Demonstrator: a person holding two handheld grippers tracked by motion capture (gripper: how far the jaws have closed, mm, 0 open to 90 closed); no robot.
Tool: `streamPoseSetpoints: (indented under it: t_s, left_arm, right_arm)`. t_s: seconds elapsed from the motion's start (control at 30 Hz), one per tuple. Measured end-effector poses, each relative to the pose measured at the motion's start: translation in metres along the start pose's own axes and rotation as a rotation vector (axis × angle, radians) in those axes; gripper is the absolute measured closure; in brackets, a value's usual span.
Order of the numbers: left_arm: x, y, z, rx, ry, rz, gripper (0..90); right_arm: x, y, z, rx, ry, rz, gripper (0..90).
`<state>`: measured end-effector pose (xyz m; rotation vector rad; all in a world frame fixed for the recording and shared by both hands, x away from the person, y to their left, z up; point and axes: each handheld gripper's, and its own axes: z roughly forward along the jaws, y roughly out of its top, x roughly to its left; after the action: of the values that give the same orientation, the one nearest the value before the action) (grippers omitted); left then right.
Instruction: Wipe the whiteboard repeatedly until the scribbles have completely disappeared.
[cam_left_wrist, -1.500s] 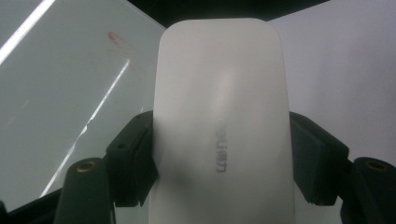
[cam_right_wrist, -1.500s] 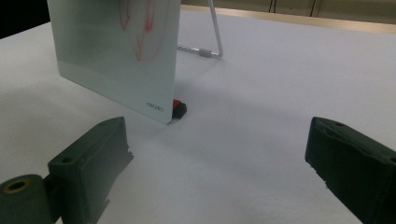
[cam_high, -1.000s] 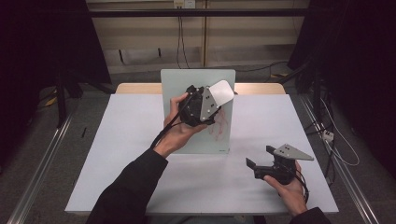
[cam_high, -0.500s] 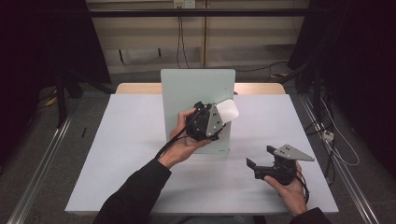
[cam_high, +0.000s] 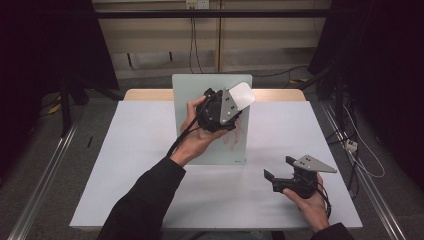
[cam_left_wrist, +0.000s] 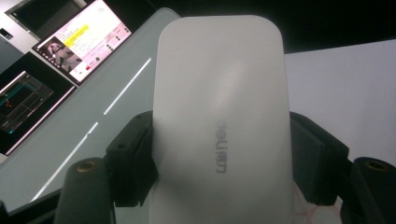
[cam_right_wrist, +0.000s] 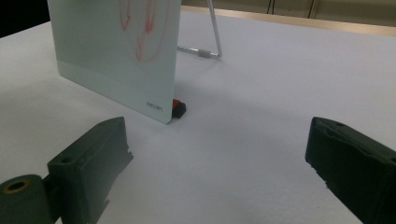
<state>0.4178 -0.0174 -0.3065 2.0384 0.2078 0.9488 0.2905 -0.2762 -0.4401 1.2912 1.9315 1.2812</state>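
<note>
A pale glass board (cam_high: 192, 95) stands upright on the white table (cam_high: 125, 165), with red scribbles (cam_high: 235, 137) on its lower right. My left gripper (cam_high: 236, 102) is held up in front of the board's upper right, shut on a white eraser (cam_high: 241, 95). In the left gripper view the eraser (cam_left_wrist: 219, 126) is clamped between the black fingers (cam_left_wrist: 133, 158), with the board (cam_left_wrist: 93, 121) behind it. My right gripper (cam_high: 279, 168) rests low at the table's front right, open and with nothing in it. Its view shows the board's corner (cam_right_wrist: 102, 51) and the red marks (cam_right_wrist: 144, 28).
A wire stand (cam_right_wrist: 212, 42) props the board from behind, and a small red foot (cam_right_wrist: 178, 107) sits at its bottom corner. The table's wooden far edge (cam_high: 280, 94) lies behind the board. Screens reflect in the glass (cam_left_wrist: 51, 70).
The left gripper with the eraser dropped down and right across the board half a second ago, then rose back to the upper right. The right gripper stayed put.
</note>
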Motion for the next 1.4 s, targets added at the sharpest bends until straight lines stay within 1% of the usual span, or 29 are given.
streamPoseSetpoints:
  t_s: [0.07,0.17,0.23,0.27,0.37,0.4,0.47,0.53,0.6,0.63,0.7,0.73,0.8,0.83,0.87,0.9,0.97,1.0,1.07,1.2,1.23,1.27,1.3,1.33,1.4]
  left_arm:
    - [-0.006,-0.004,0.001,0.009,-0.031,0.011,31.1]
    - [-0.019,-0.012,0.004,0.026,-0.073,0.028,31.1]
    - [-0.027,-0.018,0.005,0.026,-0.088,0.031,31.1]
    - [-0.03,-0.02,0.006,0.026,-0.098,0.025,31.1]
    - [-0.04,-0.025,0.007,0.041,-0.121,0.038,31.1]
    - [-0.042,-0.026,0.008,0.045,-0.129,0.045,31.1]
    - [-0.043,-0.028,0.008,0.043,-0.133,0.041,31.1]
    - [-0.041,-0.028,0.007,0.042,-0.14,0.034,31.1]
    - [-0.038,-0.026,0.007,0.038,-0.138,0.028,31.1]
    - [-0.034,-0.025,0.006,0.041,-0.133,0.033,31.1]
    - [-0.026,-0.021,0.004,0.031,-0.126,0.03,31.1]
    - [-0.02,-0.019,0.002,0.03,-0.116,0.03,31.1]
    - [-0.008,-0.014,-0.001,0.015,-0.098,0.015,31.1]
    - [-0.004,-0.013,-0.002,0.01,-0.085,0.001,31.1]
    - [0.001,-0.011,-0.004,0.005,-0.074,0.0,31.1]
    - [0.004,-0.011,-0.005,0.003,-0.065,0.003,31.1]
    - [0.007,-0.012,-0.006,-0.002,-0.056,0.006,31.1]
    - [0.006,-0.013,-0.007,-0.005,-0.056,0.009,31.1]
    - [0.001,-0.016,-0.006,0.004,-0.055,0.032,31.1]
    - [-0.011,-0.023,-0.004,0.014,-0.079,0.033,31.1]
    - [-0.015,-0.025,-0.004,0.018,-0.084,0.039,31.1]
    - [-0.02,-0.029,-0.003,0.017,-0.096,0.031,31.1]
    - [-0.024,-0.032,-0.002,0.025,-0.11,0.041,31.1]
    - [-0.03,-0.035,-0.001,0.022,-0.119,0.041,31.1]
    - [-0.04,-0.042,0.0,0.042,-0.146,0.056,31.1]
  right_arm:
    - [0.001,0.0,-0.001,-0.002,0.001,-0.004,5.6]
    - [0.0,0.0,-0.001,-0.004,0.001,-0.001,5.7]
    - [0.0,0.0,-0.001,-0.005,-0.001,0.0,5.7]
    - [0.0,0.0,-0.001,-0.004,-0.001,-0.001,5.7]
    - [0.0,0.0,0.0,0.0,0.001,-0.004,5.6]
    - [0.001,0.0,0.0,-0.001,0.001,-0.002,5.6]
    - [0.0,0.0,-0.001,-0.004,-0.002,-0.002,5.7]
    - [0.0,0.0,-0.001,-0.005,-0.001,0.0,5.7]
    - [0.0,0.0,-0.001,-0.003,0.0,0.002,5.7]
    - [0.0,0.0,-0.001,-0.003,-0.002,0.001,5.7]
    - [0.0,0.0,-0.001,-0.003,0.003,0.002,6.6]
    - [0.0,0.0,-0.001,-0.004,0.005,0.002,6.6]
    - [0.0,0.0,-0.001,-0.005,0.003,0.002,6.4]
    - [0.0,0.0,-0.001,-0.006,0.003,0.001,6.4]
    - [-0.001,0.0,-0.001,-0.006,0.003,0.002,6.4]
    - [-0.001,0.0,-0.001,-0.007,0.003,0.002,6.4]
    - [0.0,0.0,-0.002,-0.004,0.003,0.0,6.3]
    - [0.0,0.0,-0.001,-0.004,0.003,0.0,6.3]
    - [0.0,0.0,-0.001,-0.003,0.003,0.004,6.3]
    - [0.001,0.0,-0.001,-0.002,0.002,0.003,6.4]
    - [0.0,0.0,-0.001,-0.003,0.002,0.002,6.4]
    - [0.0,0.0,-0.001,-0.003,0.001,0.003,6.4]
    - [0.0,0.0,-0.001,-0.005,0.002,0.002,6.4]
    - [0.0,0.0,-0.002,-0.005,0.001,-0.001,6.3]
    - [0.0,0.0,-0.002,-0.009,-0.002,0.0,6.2]
